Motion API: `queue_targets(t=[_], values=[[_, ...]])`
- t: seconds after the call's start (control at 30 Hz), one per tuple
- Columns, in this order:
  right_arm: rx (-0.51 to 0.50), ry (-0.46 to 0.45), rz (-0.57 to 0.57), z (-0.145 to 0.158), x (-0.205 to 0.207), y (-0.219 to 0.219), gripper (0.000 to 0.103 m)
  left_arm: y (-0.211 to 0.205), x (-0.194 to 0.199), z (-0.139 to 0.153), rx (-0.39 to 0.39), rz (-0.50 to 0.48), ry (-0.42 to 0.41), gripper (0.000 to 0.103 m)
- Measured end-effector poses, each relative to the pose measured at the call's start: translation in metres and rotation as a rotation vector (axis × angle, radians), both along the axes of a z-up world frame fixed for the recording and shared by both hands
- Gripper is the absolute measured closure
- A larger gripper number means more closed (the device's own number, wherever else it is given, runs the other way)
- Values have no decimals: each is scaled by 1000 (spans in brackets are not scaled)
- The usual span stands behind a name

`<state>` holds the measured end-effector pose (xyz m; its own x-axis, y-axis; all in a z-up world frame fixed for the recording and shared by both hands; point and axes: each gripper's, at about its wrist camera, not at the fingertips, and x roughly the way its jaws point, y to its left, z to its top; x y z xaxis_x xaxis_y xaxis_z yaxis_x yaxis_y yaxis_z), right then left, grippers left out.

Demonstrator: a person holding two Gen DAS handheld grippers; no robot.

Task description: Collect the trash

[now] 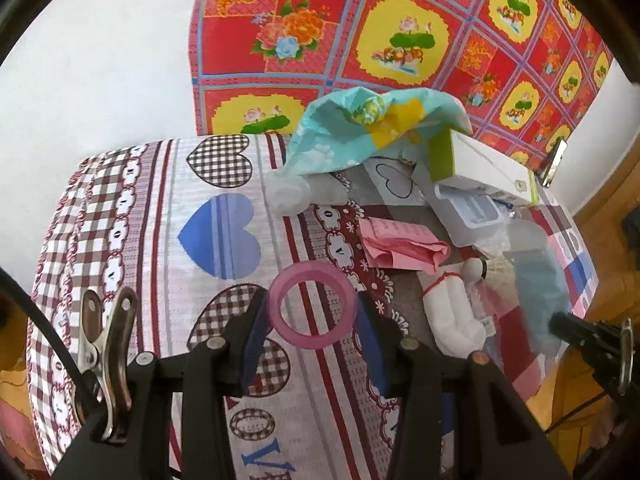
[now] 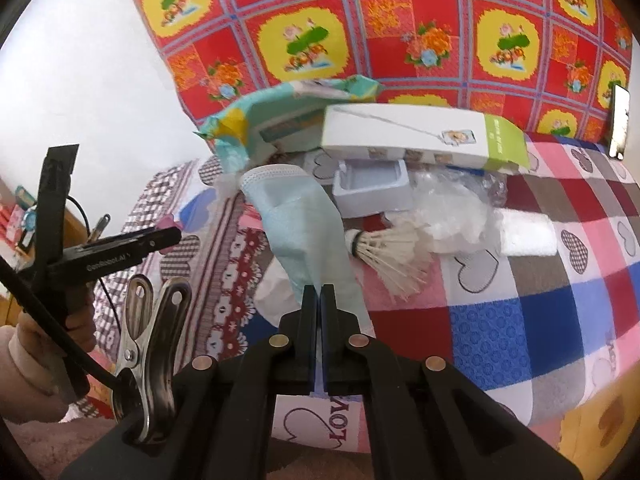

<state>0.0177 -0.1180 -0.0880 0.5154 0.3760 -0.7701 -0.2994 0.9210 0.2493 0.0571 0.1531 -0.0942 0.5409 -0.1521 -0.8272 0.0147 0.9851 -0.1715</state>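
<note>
Trash — a blue face mask (image 2: 304, 236) at centre frame, pinched by its lower edge in the right gripper (image 2: 319, 300), and a pink ring (image 1: 313, 305) at lower centre, clamped across its width by the left gripper (image 1: 312, 320) — hangs above the littered bedsheet (image 2: 560, 280), presumably for carrying off.

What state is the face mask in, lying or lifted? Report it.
Lifted: the face mask hangs pinched in the shut right claw, above the bedsheet.

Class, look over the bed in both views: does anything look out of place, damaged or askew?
Yes. A worn shuttlecock with splayed, ragged feathers lies among litter on the patchwork bedspread. A long white box sits tilted over an open white tray. Crumpled pink paper lies nearby.
</note>
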Motion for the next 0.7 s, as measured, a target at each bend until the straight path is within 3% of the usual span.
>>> queue_targets(t=[0.7], values=[[103,-40,201,18,-32,22,100,10,-75,35,110,197,-7,58]])
